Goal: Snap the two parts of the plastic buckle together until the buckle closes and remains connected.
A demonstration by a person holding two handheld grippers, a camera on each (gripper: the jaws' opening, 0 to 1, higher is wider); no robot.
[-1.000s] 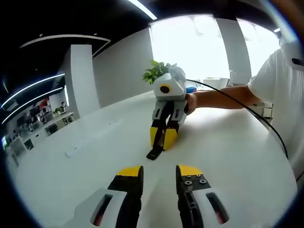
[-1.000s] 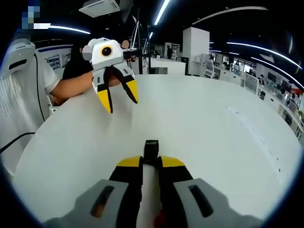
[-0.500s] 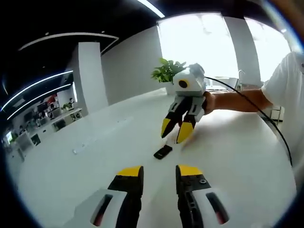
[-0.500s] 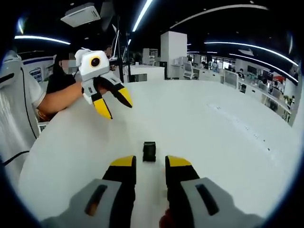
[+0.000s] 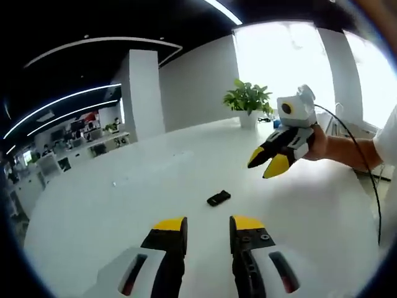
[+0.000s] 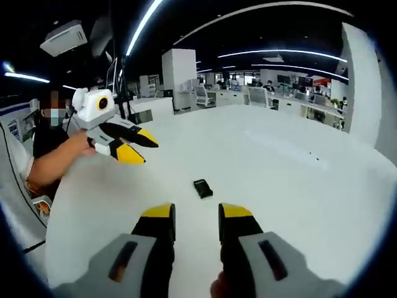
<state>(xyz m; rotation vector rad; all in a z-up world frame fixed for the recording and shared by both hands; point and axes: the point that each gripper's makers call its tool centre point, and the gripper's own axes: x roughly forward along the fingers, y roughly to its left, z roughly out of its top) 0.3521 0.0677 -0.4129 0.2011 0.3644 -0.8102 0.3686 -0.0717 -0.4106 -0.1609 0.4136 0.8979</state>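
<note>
Change since a second ago: right gripper [image 6: 195, 214] has let go of the buckle [image 5: 218, 198] and drawn back from it; the piece that sat pinched between its yellow tips now lies free on the table [image 5: 124, 205].
Buckle, look: small, flat, black plastic piece, roughly rectangular; whether it is one part or two joined parts cannot be told at this size.
Buckle, place: flat on the white tabletop, just ahead of the left gripper [image 5: 208, 225] tips in the left gripper view, and just ahead of the right gripper tips in the right gripper view [image 6: 202, 188]; touched by neither.
Left gripper: jaws parted with a clear gap, nothing between them; yellow tips, black fingers, grey-white body. Seen from the right gripper view [image 6: 138, 146] it is lifted above the table, held by a hand [image 6: 87, 144], tips slightly apart.
Right gripper: jaws apart, empty; seen from the left gripper view [image 5: 268, 162] it hangs above the table, well apart from the buckle, a black cable [image 5: 366, 180] trailing from it.
Table: large, white, rounded edge.
Surroundings: potted plant [image 5: 249, 102] at the far edge; white pillar [image 5: 144, 93]; office desks behind.
</note>
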